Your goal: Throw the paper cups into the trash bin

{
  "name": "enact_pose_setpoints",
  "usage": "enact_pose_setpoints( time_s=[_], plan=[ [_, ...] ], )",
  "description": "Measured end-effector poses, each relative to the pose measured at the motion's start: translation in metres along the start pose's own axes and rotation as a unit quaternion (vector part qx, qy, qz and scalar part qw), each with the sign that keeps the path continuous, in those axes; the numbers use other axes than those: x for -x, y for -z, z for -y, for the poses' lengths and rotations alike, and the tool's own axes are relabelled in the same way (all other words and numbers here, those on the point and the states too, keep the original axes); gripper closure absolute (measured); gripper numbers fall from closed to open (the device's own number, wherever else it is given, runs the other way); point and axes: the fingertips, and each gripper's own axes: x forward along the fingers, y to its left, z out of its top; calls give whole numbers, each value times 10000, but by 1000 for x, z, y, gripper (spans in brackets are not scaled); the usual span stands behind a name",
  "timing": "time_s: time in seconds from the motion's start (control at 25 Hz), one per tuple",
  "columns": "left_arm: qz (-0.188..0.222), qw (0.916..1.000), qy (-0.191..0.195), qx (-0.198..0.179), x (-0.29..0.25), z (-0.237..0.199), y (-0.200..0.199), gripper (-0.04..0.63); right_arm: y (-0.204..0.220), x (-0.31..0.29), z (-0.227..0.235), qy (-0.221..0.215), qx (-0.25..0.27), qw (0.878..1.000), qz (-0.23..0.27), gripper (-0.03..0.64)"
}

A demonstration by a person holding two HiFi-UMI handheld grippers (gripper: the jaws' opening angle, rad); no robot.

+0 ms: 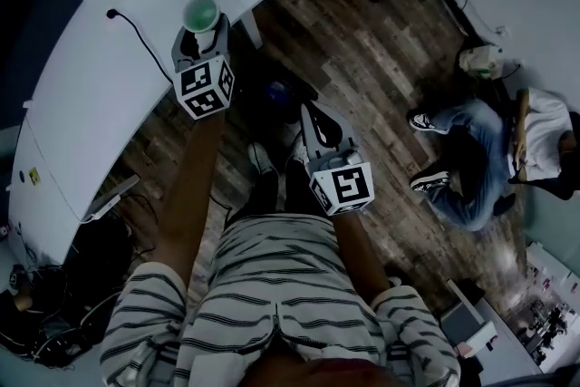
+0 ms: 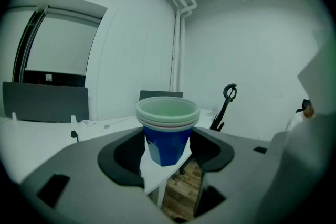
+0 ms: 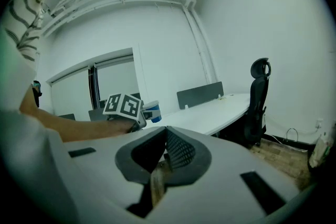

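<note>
A stack of blue paper cups point(image 2: 167, 134) with white rims stands upright between the jaws of my left gripper point(image 2: 168, 150), which is shut on it. In the head view the cups point(image 1: 201, 12) show a green inside, held by the left gripper point(image 1: 201, 33) just over the edge of the white desk point(image 1: 109, 59). My right gripper point(image 1: 310, 115) hangs lower over the wooden floor, and its jaws point(image 3: 165, 131) are shut with nothing between them. From the right gripper view the left gripper's marker cube point(image 3: 124, 106) and the cups point(image 3: 152, 111) are off to the left. I can make out no trash bin.
A curved white desk point(image 3: 210, 115) runs along the left, with a black cable point(image 1: 136, 32) on it. A black office chair point(image 3: 258, 107) stands at its far end. A person point(image 1: 489, 154) sits on the wooden floor point(image 1: 362, 59) at the right. Cables and boxes lie under the desk at lower left.
</note>
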Motion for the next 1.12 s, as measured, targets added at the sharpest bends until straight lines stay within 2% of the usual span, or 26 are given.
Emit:
enact_pose_setpoints(
  time_s=[0.52,1.12],
  plan=[
    [143,9994,311,37,56,19,-21,310,-26,11,-4,45,22,9994,337,607],
    [322,9956,871,-92,108,66,-41,310,-46,23,-2,164,74,9980,610,608]
  ],
)
